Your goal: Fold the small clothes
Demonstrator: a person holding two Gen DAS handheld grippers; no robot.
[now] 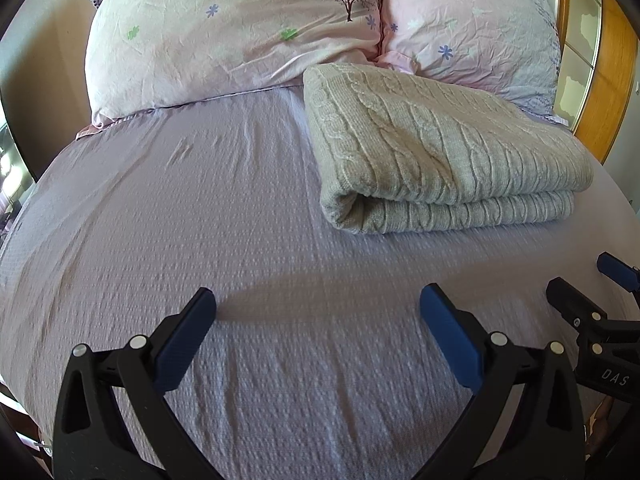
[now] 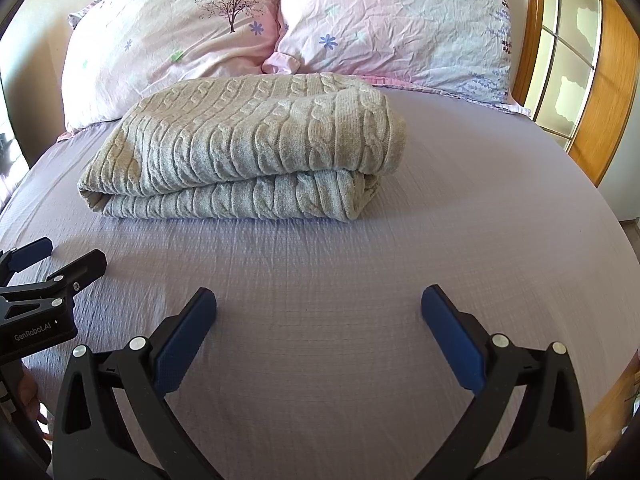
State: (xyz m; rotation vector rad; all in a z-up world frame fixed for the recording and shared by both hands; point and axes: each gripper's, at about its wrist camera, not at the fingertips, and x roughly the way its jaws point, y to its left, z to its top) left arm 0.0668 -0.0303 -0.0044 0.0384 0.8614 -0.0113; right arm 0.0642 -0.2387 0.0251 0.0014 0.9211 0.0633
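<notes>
A beige cable-knit garment (image 1: pixel 436 152) lies folded into a thick rectangle on the lilac bed sheet (image 1: pixel 240 240), just in front of the pillows. It also shows in the right wrist view (image 2: pixel 248 148). My left gripper (image 1: pixel 318 300) is open and empty above the bare sheet, well short of the knit. My right gripper (image 2: pixel 319 300) is open and empty, also short of the knit. The right gripper shows at the right edge of the left wrist view (image 1: pixel 592 280). The left gripper shows at the left edge of the right wrist view (image 2: pixel 60 258).
Two pink floral pillows (image 1: pixel 224 36) (image 1: pixel 472 24) lean at the head of the bed, also in the right wrist view (image 2: pixel 168 40) (image 2: pixel 392 24). A wooden-framed wardrobe door (image 2: pixel 580 64) stands to the right of the bed. The sheet (image 2: pixel 440 220) is wrinkled.
</notes>
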